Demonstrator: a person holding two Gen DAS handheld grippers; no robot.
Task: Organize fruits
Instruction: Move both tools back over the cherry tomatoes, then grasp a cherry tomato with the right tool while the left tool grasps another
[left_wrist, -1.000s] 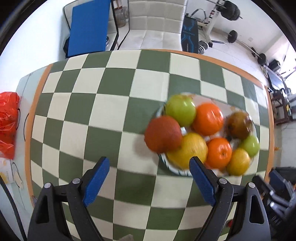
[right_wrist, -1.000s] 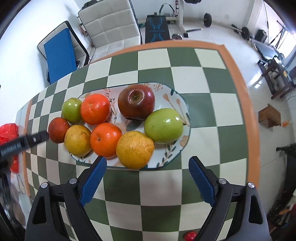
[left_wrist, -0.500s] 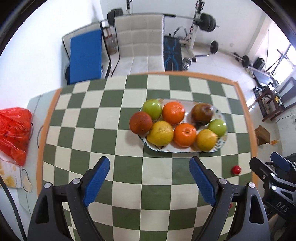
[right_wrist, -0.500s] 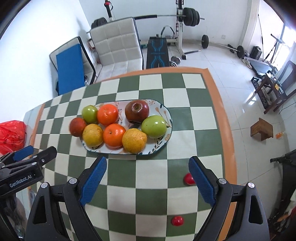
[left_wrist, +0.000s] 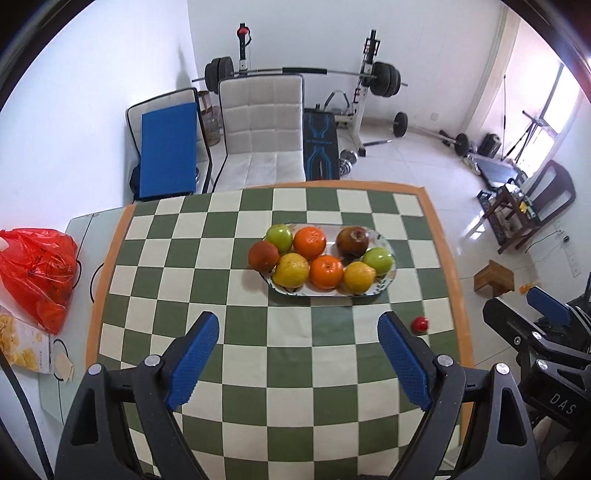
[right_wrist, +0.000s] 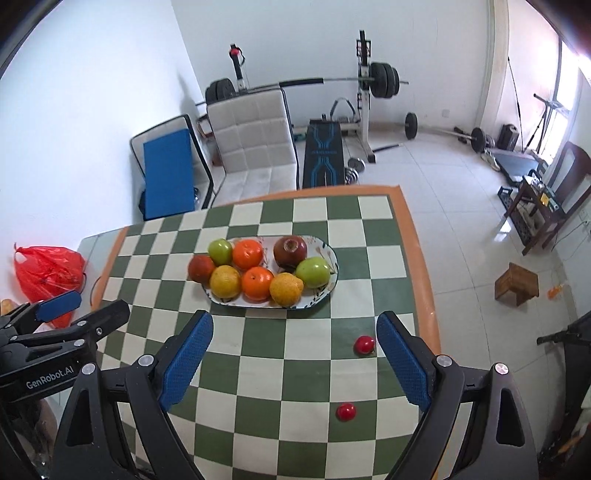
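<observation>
Fruits (left_wrist: 325, 260) packed on oval plate (left_wrist: 389, 245) mid-desk (left_wrist: 184, 258), likely sorted. Left gripper (left_wrist: 297, 354) and right gripper (right_wrist: 293, 352) hover above desk, jaws released, empty. Two small red fruits (right_wrist: 364, 345) loose near right edge.

Left gripper (left_wrist: 297, 334): black plastic arms, blue textured pads (left_wrist: 194, 356), silver screws at the pivots. Right gripper (right_wrist: 293, 334): same build, blue dimpled pads (right_wrist: 400, 356). In the right view's lower left, the left unit's body reads "GenRobot.AI" in white. In the left view's lower right, the right unit shows "DAS".
</observation>
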